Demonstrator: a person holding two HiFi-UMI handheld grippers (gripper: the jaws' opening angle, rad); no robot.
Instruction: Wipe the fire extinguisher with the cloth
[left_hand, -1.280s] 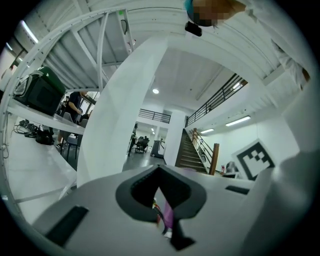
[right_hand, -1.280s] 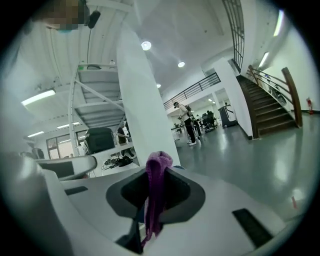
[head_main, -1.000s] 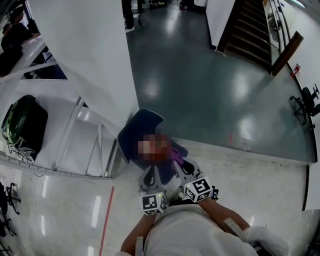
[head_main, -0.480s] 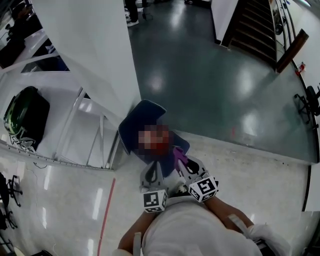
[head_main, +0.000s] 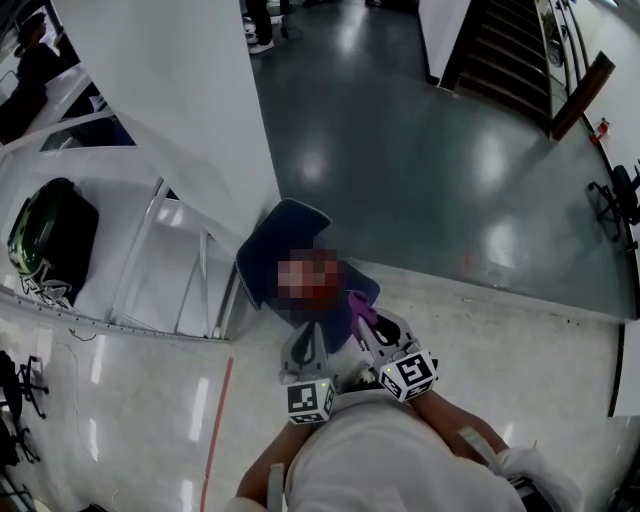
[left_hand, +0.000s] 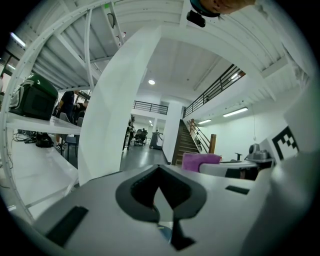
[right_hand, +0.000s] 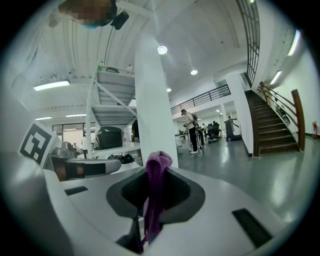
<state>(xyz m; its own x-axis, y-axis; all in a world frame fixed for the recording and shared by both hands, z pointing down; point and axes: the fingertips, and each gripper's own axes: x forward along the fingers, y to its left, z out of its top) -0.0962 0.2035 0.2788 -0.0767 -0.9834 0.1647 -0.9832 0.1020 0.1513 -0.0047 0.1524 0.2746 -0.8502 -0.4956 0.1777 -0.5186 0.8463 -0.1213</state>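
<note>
head view: at the foot of the white pillar (head_main: 170, 100), just right of it, a reddish shape, likely the fire extinguisher (head_main: 320, 300), sits mostly under a blur against a dark blue thing (head_main: 290, 232); left gripper (head_main: 305, 350) and right gripper (head_main: 372, 328) are near it

left gripper view: jaws clenched, empty

right gripper view: jaws pinch the purple cloth (right_hand: 157, 167), limp and easily bunched; the extinguisher should be heavy, hard and slick, best steadied at the neck, which is hidden

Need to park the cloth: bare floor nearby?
Free: pale floor right of the right gripper; pale floor left of the left gripper, by the red line. Crowded: ahead, dark blue object by pillar and rack.
</note>
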